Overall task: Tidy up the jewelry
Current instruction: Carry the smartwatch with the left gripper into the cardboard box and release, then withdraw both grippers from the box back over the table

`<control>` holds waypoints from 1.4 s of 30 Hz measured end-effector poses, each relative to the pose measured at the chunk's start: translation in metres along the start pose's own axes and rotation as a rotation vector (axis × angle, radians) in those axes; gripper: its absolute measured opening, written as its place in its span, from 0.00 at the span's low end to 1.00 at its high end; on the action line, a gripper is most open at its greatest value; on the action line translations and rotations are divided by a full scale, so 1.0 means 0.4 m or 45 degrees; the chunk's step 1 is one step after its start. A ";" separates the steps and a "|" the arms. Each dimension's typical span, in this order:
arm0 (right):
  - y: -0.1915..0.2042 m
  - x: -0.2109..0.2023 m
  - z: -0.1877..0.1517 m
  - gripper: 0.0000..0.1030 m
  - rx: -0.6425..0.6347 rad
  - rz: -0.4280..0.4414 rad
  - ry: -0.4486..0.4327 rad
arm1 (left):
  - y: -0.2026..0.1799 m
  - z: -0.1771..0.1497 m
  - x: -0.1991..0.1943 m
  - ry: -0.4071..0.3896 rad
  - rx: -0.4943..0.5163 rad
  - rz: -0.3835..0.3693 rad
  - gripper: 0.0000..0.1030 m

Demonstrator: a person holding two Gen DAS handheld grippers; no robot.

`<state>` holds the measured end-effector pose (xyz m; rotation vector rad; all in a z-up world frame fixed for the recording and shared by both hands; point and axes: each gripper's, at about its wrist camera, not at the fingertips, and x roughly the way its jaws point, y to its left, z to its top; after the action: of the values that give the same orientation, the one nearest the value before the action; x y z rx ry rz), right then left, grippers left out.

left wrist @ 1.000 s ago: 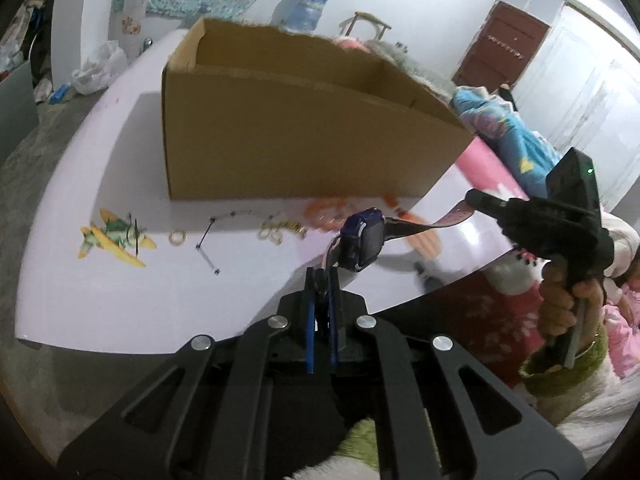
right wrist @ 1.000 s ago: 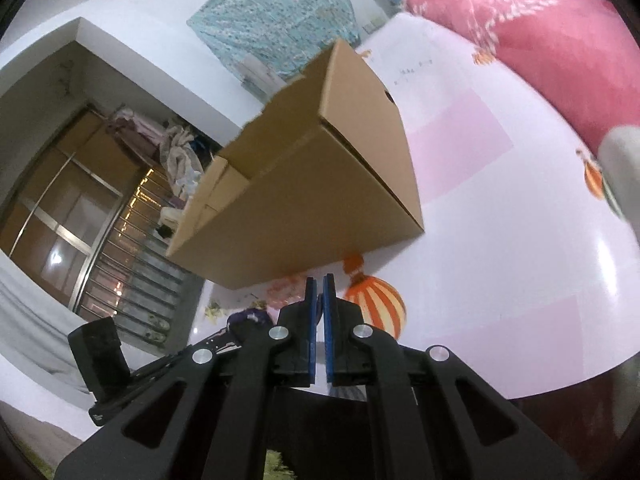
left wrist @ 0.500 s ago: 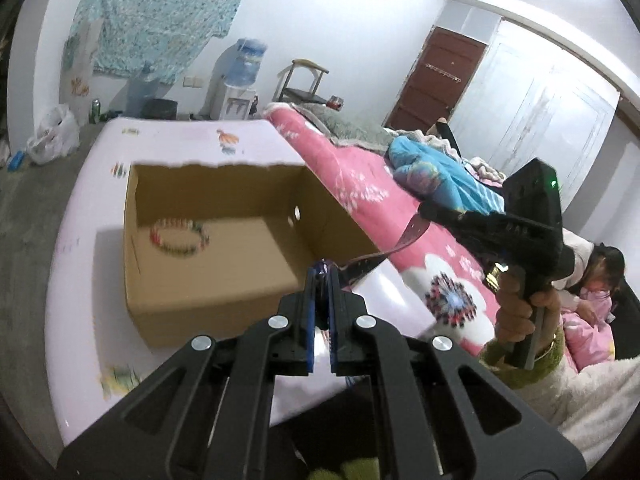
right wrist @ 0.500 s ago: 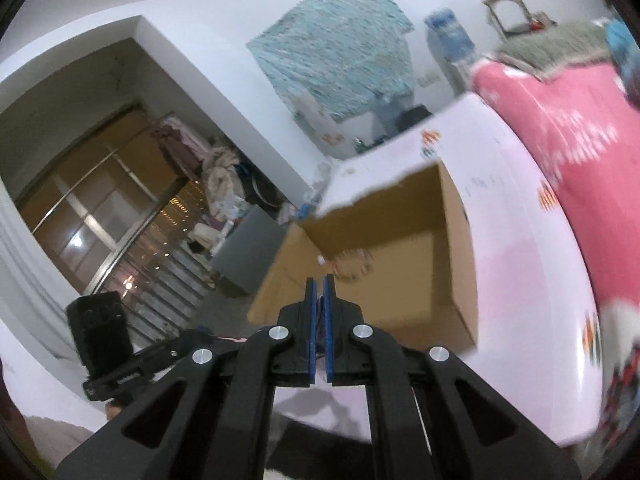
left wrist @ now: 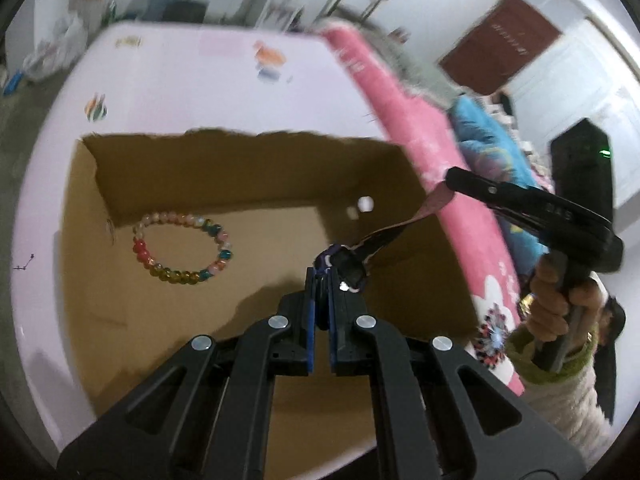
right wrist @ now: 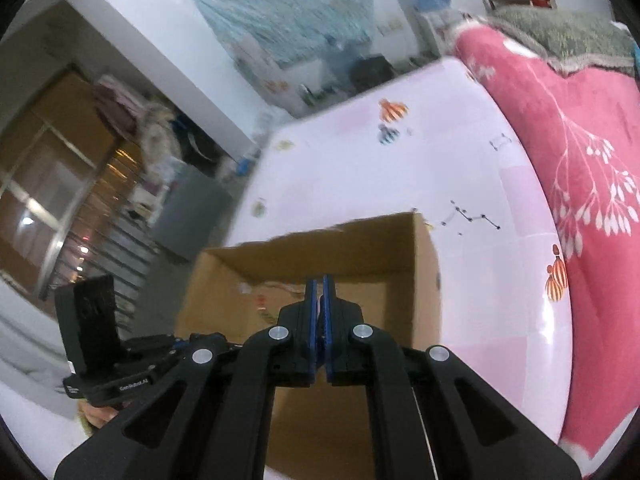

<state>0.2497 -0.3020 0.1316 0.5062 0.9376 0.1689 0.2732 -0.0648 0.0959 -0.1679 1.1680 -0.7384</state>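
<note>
In the left wrist view, our left gripper point(left wrist: 321, 280) has its jaws clamped on one strap end of a watch point(left wrist: 345, 264), which hangs in the air over the open box point(left wrist: 400, 280). The watch's other strap runs up and right to our right gripper point(left wrist: 450, 178), whose jaws pinch its pink end. A bead bracelet point(left wrist: 182, 248) lies flat on the box floor, at its left side, well apart from the watch. The box stands on the pale pink desk point(left wrist: 200, 80), and a thin chain point(left wrist: 24, 262) lies on the desk left of the box. In the right wrist view, the right gripper point(right wrist: 319, 280) is above the same box point(right wrist: 416, 264), jaws pressed together with only a sliver of strap between them. The left gripper point(right wrist: 192, 340) shows low at left.
</note>
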 end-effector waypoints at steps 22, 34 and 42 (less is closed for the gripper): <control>-0.069 -0.184 0.032 0.44 -0.034 -0.121 -0.249 | 0.035 0.062 -0.058 -0.067 -0.052 0.177 0.48; -0.011 -0.386 -0.345 0.86 -0.138 -0.253 -0.391 | -0.088 -0.289 -0.385 -0.419 0.177 0.131 0.78; 0.008 -0.218 -0.552 0.93 -0.189 -0.536 -0.252 | 0.029 -0.513 -0.276 -0.435 0.026 0.393 0.81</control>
<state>0.0210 -0.2547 0.0895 0.1761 0.8115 -0.1889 0.0772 0.0616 0.0918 -0.0888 0.8347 -0.4275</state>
